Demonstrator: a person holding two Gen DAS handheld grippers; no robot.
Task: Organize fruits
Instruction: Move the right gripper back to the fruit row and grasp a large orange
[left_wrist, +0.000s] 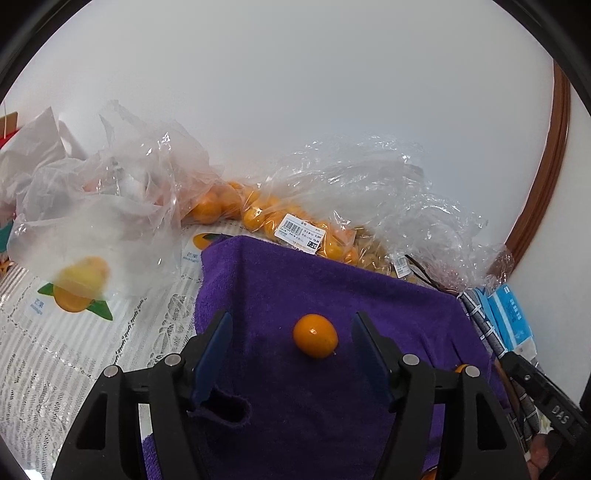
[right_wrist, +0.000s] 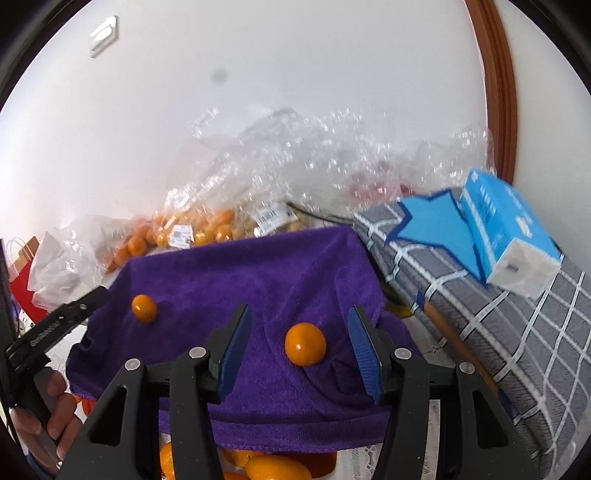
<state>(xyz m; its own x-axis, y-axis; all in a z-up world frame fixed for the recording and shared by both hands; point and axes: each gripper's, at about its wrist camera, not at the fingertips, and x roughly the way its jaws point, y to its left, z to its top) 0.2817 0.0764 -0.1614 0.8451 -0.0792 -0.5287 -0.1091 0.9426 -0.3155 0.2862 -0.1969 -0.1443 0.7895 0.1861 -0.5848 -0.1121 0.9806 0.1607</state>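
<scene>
Two small orange fruits lie on a purple towel (left_wrist: 332, 280). In the left wrist view, one fruit (left_wrist: 316, 335) lies between the open blue fingers of my left gripper (left_wrist: 291, 328), untouched. In the right wrist view, the second fruit (right_wrist: 305, 343) lies between the open fingers of my right gripper (right_wrist: 300, 325), untouched; the first fruit (right_wrist: 144, 308) sits further left on the towel (right_wrist: 258, 266). The left gripper's body (right_wrist: 55, 321) shows at the left edge, held by a hand. More orange fruit (right_wrist: 273, 469) lies below the towel's front edge.
Clear plastic bags of oranges (left_wrist: 295, 225) and crumpled empty bags (left_wrist: 110, 192) lie behind the towel against a white wall. A lace tablecloth (left_wrist: 74, 350) is on the left. A grey checked cushion (right_wrist: 498, 314) with a blue tissue box (right_wrist: 509, 236) is on the right.
</scene>
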